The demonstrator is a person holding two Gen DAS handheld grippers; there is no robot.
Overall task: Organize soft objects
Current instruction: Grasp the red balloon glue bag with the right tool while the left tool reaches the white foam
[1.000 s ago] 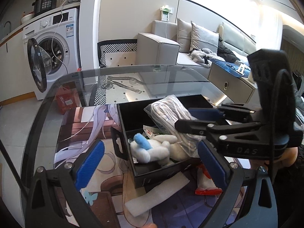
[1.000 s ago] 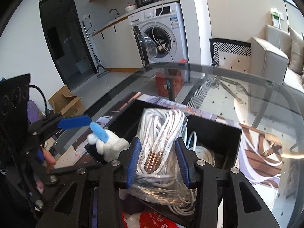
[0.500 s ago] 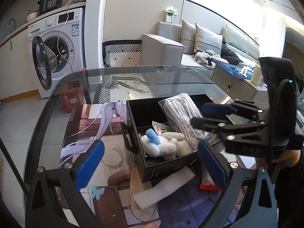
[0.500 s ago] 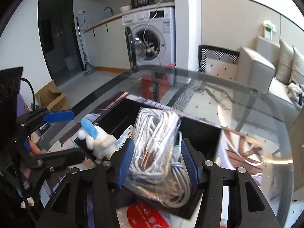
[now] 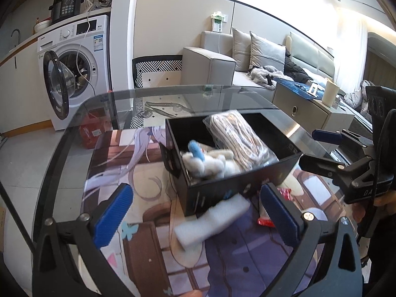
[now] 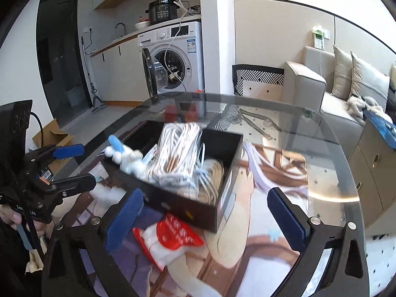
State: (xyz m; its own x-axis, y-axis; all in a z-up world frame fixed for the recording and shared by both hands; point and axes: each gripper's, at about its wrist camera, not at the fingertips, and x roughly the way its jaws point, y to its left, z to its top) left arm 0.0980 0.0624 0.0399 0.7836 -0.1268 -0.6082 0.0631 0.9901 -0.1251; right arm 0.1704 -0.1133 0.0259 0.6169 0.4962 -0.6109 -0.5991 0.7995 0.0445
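Note:
A black box (image 5: 235, 188) stands on the printed mat, also seen in the right wrist view (image 6: 188, 205). Inside it lie a white plush toy with a blue ear (image 5: 208, 163) (image 6: 128, 158) and a clear bag of white cord (image 5: 237, 138) (image 6: 178, 146). A white foam strip (image 5: 212, 220) and a red-and-white packet (image 6: 173, 235) lie on the mat in front of the box. My right gripper (image 6: 205, 220) is drawn back from the box, its jaws opening wide and gripping nothing. My left gripper (image 5: 196, 214) hangs open over the foam strip.
The glass table (image 5: 74, 133) has a rounded edge, and the printed mat (image 5: 138, 173) covers its middle. A washing machine (image 5: 74, 74) with its door open stands beyond, a sofa (image 5: 222, 64) and a low cabinet (image 5: 314, 113) to the right. A hand holds each gripper.
My right gripper has let go of the cord bag, which now rests in the box, and has pulled back with its jaws spread wide. The left gripper has backed away a little.

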